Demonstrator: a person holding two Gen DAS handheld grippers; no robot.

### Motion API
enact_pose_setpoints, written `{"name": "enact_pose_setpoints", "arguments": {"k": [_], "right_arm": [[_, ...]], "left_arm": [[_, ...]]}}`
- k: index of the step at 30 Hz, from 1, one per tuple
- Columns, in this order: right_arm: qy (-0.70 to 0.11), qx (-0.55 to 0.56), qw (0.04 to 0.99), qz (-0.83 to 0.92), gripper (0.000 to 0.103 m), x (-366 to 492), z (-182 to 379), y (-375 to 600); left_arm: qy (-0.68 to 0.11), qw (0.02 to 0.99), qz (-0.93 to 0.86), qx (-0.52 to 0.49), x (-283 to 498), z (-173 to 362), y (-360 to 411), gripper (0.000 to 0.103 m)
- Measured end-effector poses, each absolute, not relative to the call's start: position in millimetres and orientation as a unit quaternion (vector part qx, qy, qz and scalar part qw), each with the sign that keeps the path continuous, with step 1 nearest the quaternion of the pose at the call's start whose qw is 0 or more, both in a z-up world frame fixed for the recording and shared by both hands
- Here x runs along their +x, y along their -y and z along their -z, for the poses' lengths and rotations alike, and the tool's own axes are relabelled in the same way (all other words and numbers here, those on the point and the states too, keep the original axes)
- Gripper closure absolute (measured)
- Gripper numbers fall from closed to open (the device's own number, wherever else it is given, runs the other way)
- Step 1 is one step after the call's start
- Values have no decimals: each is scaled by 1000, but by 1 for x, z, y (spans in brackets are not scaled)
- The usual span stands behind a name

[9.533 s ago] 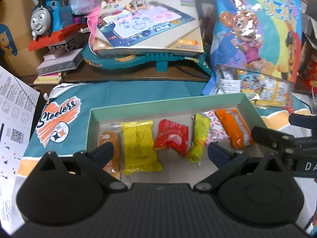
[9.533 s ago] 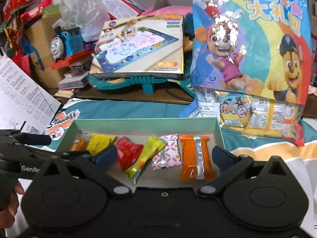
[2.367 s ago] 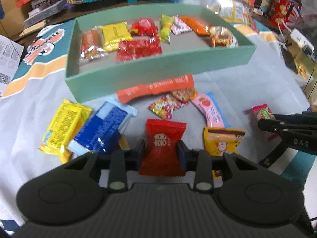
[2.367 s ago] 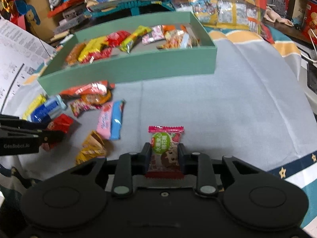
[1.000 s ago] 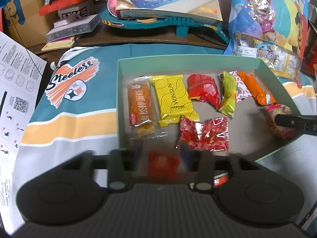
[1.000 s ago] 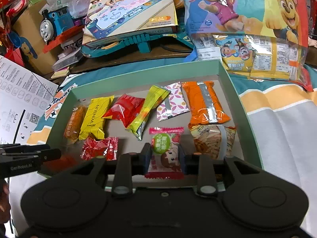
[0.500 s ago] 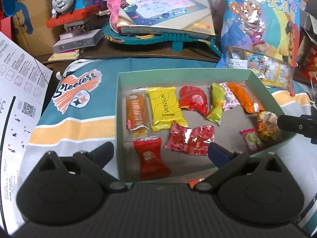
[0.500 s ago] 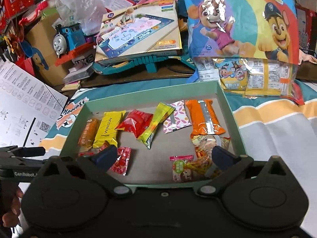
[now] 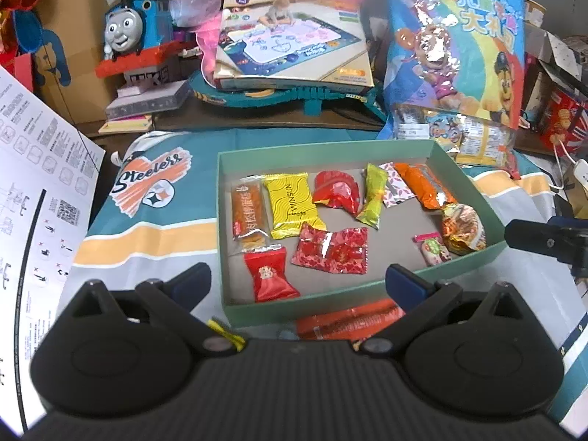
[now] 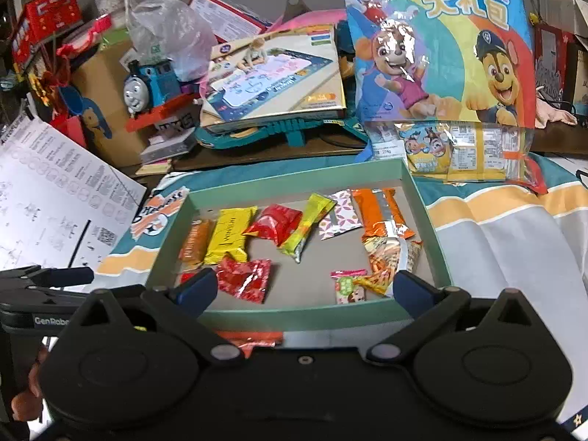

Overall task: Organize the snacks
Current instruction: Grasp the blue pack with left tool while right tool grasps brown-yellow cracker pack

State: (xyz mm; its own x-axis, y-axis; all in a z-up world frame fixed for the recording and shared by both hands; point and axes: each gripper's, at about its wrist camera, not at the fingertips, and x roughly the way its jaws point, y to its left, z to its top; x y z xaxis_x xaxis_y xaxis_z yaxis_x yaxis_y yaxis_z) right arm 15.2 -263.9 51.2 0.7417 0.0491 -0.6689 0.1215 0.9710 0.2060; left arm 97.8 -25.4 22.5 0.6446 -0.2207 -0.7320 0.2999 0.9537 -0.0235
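Observation:
A green box point(image 9: 323, 147) point(image 10: 294, 314) on the cloth holds several snack packets. A red packet point(image 9: 267, 275) lies at its front left. A small pink and green candy point(image 9: 433, 248) point(image 10: 348, 288) lies at its front right, beside a crinkly orange packet point(image 9: 461, 226). My left gripper point(image 9: 297, 279) is open and empty, above the box's front wall. My right gripper point(image 10: 299, 288) is open and empty, just before the box's front wall. An orange-red packet point(image 9: 349, 323) point(image 10: 250, 340) lies on the cloth in front of the box.
A large cartoon snack bag point(image 10: 437, 47) stands behind the box at right. A blue toy train point(image 9: 136, 33), a boxed play mat point(image 9: 290, 47) and cartons crowd the back. A printed paper sheet point(image 9: 33, 169) lies at left. A yellow wrapper edge point(image 9: 224, 330) shows by my left finger.
Both grippers opened and dropped their packets in the box a second ago: the red one at front left, the pink and green one at front right. Since then both have drawn back slightly.

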Motion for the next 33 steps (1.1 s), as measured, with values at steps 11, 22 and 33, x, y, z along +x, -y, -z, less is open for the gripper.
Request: {"name": "enact_pose_setpoints", "arguments": {"k": [11, 22, 33], "right_arm": [[-381, 130, 915, 16, 0, -13, -36, 251], [-454, 168, 875, 4, 0, -30, 26, 229], [-510, 178, 842, 8, 35, -35, 74, 204]], "left_arm": [[-417, 899, 132, 38, 74, -6, 5, 0], [-472, 873, 113, 50, 65, 48, -13, 0], [-478, 868, 119, 59, 75, 72, -9, 22]]}}
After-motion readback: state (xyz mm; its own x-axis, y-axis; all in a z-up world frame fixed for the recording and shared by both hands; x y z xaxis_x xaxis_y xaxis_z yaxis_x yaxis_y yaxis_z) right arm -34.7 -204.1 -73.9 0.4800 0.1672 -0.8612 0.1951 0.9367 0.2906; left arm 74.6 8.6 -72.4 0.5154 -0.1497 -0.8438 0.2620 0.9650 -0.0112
